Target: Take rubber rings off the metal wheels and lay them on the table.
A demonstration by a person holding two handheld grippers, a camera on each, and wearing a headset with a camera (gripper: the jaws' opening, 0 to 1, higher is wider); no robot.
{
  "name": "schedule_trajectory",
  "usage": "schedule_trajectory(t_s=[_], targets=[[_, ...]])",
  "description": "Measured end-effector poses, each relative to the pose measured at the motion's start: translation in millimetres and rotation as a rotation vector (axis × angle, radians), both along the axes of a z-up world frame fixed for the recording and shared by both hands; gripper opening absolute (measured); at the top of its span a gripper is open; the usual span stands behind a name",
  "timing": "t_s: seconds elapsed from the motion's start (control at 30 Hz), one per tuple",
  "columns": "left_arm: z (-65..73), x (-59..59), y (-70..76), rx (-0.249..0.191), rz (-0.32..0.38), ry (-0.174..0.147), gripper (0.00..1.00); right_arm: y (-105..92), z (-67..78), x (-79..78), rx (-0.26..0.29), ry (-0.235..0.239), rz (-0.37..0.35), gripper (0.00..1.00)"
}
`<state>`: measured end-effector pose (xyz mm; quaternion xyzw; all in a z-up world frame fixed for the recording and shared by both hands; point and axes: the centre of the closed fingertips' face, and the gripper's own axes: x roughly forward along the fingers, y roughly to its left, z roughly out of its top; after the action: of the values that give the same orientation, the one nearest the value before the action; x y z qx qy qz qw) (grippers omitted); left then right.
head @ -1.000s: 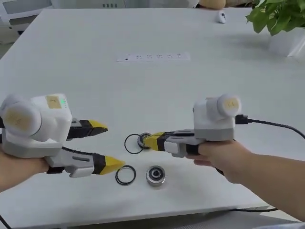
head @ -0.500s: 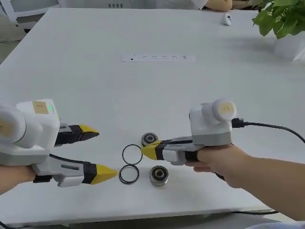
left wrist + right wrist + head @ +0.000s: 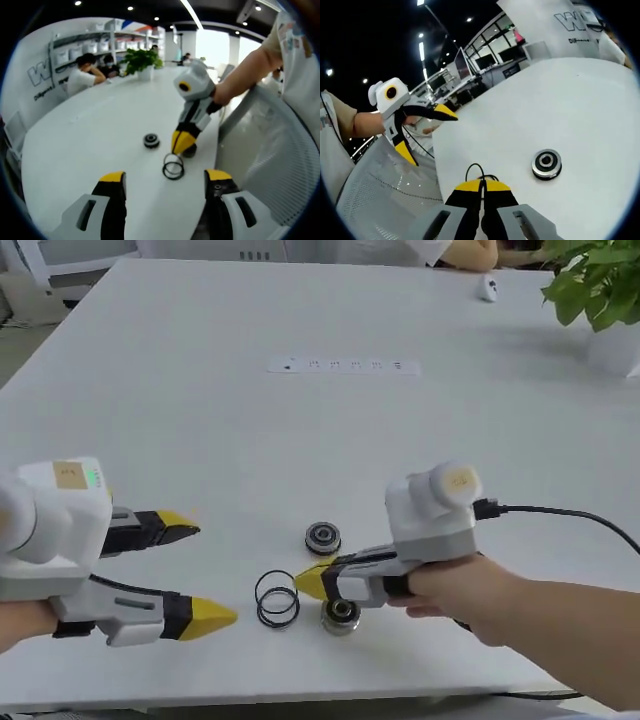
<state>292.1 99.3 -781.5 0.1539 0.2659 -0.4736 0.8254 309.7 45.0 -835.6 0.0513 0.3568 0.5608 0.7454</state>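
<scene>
Two thin black rubber rings [image 3: 277, 601] lie overlapping on the white table [image 3: 300, 440]; one touches the tip of my right gripper [image 3: 305, 583], which is shut on its edge. In the right gripper view that ring [image 3: 476, 172] curves up from the closed jaws. One bare metal wheel [image 3: 322, 537] [image 3: 546, 163] lies flat just beyond. A second wheel [image 3: 341, 615] sits partly under the right gripper. My left gripper [image 3: 205, 575] hovers open to the left of the rings, holding nothing. The left gripper view has the rings [image 3: 173, 166] between its jaws and ahead of them.
A white power strip [image 3: 345, 366] lies flat mid-table. A potted plant [image 3: 600, 285] and a small white object [image 3: 487, 287] stand at the far right. The right gripper's black cable [image 3: 560, 512] trails right. The table's near edge runs just below the grippers.
The right gripper pulled a ring off the far wheel and carried it toward me, onto the other ring. The left gripper has drifted slightly left and down. The head camera shifted.
</scene>
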Motion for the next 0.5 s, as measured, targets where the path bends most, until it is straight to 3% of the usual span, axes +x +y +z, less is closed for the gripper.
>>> schedule_trajectory(t_s=[0.2, 0.5], targets=[[-1.3, -1.6, 4.6, 0.003, 0.007, 0.003, 0.64, 0.4, -10.7, -1.5, -0.060, -0.007, 0.019, 0.00], [-2.2, -4.0, 7.0, 0.007, 0.006, 0.004, 0.64, 2.5, -15.2, -3.6, -0.092, -0.019, 0.038, 0.00]])
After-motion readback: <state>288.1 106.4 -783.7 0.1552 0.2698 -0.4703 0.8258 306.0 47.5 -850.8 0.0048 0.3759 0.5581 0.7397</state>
